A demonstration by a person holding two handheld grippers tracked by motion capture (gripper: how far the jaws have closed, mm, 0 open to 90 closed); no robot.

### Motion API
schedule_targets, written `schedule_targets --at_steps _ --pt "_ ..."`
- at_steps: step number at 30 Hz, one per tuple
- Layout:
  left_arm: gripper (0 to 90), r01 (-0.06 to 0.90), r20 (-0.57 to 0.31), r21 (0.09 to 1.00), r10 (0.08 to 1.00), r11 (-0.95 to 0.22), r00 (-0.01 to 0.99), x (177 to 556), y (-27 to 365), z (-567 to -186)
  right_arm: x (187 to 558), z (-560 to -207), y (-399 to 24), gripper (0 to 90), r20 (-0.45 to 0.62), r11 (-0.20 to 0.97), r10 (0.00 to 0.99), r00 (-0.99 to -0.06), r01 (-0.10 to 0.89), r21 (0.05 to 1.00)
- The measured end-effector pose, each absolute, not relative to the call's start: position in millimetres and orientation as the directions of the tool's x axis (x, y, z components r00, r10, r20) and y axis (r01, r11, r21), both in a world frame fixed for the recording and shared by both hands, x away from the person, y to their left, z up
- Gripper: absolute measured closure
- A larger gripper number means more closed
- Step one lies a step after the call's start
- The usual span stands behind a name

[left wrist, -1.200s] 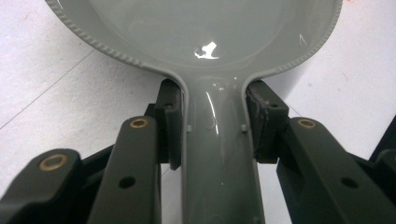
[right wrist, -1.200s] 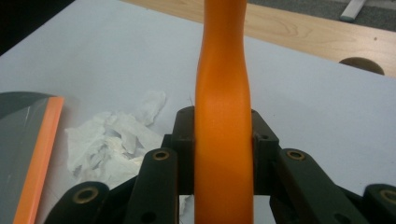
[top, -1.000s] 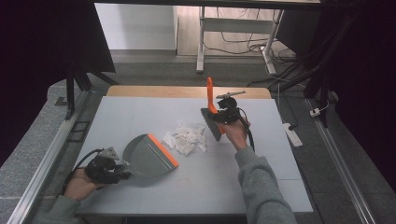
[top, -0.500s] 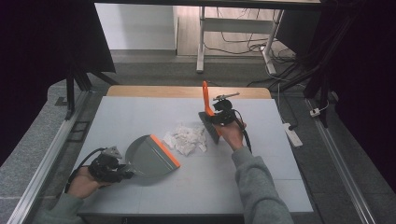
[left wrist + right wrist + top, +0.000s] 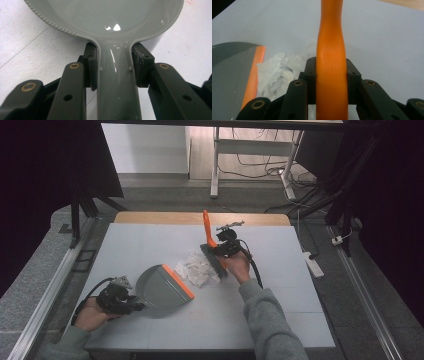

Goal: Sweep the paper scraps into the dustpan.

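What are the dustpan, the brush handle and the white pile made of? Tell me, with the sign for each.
Dustpan: likely grey moulded plastic, glossy, with bright highlights and a ribbed rim; its orange lip could be rubber or plastic.
Brush handle: orange plastic by its look, smooth, soft sheen.
White pile: crumpled paper or tissue, matte and creased.

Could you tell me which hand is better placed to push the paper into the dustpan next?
The right. Its tool grips the brush, whose bristles sit just behind the paper. The left tool grips the dustpan, its orange lip facing the pile, and should probably just steady it.
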State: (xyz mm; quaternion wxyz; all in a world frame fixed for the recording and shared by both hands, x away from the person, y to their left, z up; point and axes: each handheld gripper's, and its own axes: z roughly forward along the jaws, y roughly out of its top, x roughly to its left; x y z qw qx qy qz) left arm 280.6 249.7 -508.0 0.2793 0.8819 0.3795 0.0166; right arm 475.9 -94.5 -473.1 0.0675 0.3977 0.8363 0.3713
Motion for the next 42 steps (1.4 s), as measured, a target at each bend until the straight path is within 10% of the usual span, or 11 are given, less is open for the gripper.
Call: schedule_targets --at_steps 20,42 --pt "62.0 0.662 -0.186 0.503 0.679 -0.555 0.71 281 249 -508 426 -462 -34 70.3 0.291 0.44 0.512 -0.808 0.538 0.719" --pt "62.0 0.659 -0.19 0.5 0.671 -0.562 0.717 281 247 -510 505 -460 -101 70.3 0.08 0.398 0.786 -0.613 0.6 0.694"
